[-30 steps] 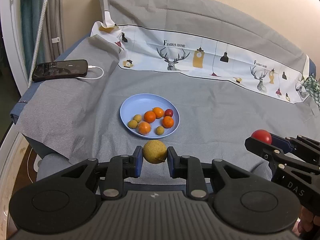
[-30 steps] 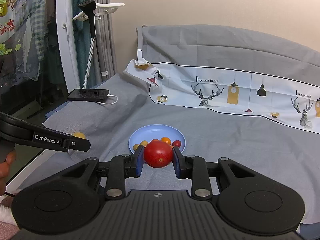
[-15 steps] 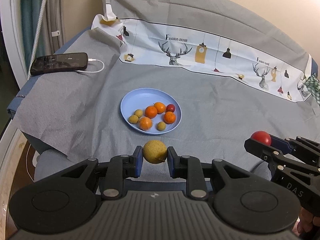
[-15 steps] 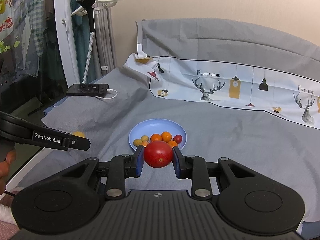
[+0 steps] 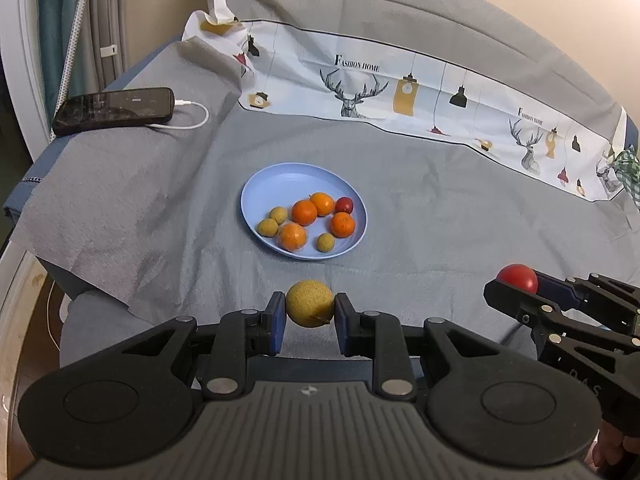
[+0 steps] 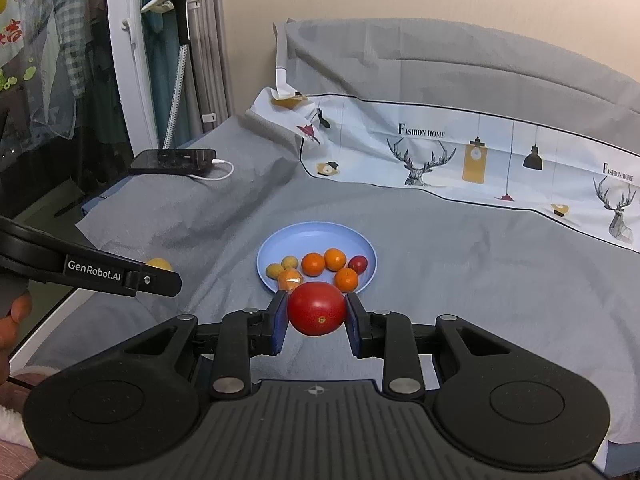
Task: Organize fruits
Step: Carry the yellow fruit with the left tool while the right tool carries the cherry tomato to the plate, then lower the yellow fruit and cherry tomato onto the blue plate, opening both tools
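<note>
We see the blue plate (image 5: 260,196) mid gray cloth (image 5: 440,208). From the right wrist view the tomato (image 6: 317,309) in our right gripper (image 6: 317,314) covers the plate's near rim and part of one orange. From the left wrist view the plate is fully visible: four oranges (image 5: 304,213), three small yellow-brown fruits (image 5: 267,227), one small red fruit (image 5: 344,205). One orange looks wrapped in clear film, hard to confirm.

Left gripper (image 5: 310,314) jaws nearly closed, clamped on one yellow fruit (image 5: 310,308), held in front of the plate. Right gripper jaws nearly closed, clamped on the one tomato, in front and right of the plate.

Left of the plate, far side: one phone (image 5: 114,110) with a white cable (image 5: 192,118). Behind the plate: patterned deer cloth (image 5: 400,88), right end cut off. The person's hand (image 6: 12,320) is only partly in frame.
</note>
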Demonstrator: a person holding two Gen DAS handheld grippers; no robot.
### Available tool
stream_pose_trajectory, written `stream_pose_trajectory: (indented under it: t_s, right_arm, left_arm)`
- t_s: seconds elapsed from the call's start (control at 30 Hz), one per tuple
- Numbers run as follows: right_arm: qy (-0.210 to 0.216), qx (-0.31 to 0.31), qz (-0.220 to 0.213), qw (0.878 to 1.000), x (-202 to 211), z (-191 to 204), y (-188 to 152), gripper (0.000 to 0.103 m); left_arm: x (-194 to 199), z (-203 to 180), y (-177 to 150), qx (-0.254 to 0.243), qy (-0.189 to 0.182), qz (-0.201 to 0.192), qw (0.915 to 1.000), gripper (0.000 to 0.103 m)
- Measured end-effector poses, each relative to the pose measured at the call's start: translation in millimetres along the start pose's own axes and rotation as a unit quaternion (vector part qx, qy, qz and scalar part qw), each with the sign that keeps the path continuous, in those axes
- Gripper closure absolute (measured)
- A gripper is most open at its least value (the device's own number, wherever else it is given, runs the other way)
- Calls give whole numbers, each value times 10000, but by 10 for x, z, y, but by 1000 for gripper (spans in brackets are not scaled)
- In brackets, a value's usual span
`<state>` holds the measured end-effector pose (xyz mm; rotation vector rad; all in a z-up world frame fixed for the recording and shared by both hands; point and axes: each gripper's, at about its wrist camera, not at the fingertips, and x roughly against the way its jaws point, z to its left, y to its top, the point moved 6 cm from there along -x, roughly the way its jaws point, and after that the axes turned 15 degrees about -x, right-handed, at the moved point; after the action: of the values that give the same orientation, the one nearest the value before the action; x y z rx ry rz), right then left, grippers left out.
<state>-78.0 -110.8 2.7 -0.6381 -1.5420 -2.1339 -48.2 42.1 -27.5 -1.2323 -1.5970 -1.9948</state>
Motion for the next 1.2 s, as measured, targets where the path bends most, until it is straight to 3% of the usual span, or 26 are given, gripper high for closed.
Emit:
stream_pose_trajectory:
  t_s: [0.5,1.2]
  right_arm:
    - [-159,38,397,9991,-581,-50,20,72]
    - [-117,-38,927,9956,-2348,-278,332,72]
  left_arm:
    - [-571,214,278,155,-160,369,9991,75]
    - [-2296,493,1112,-66,84,906,9958,75]
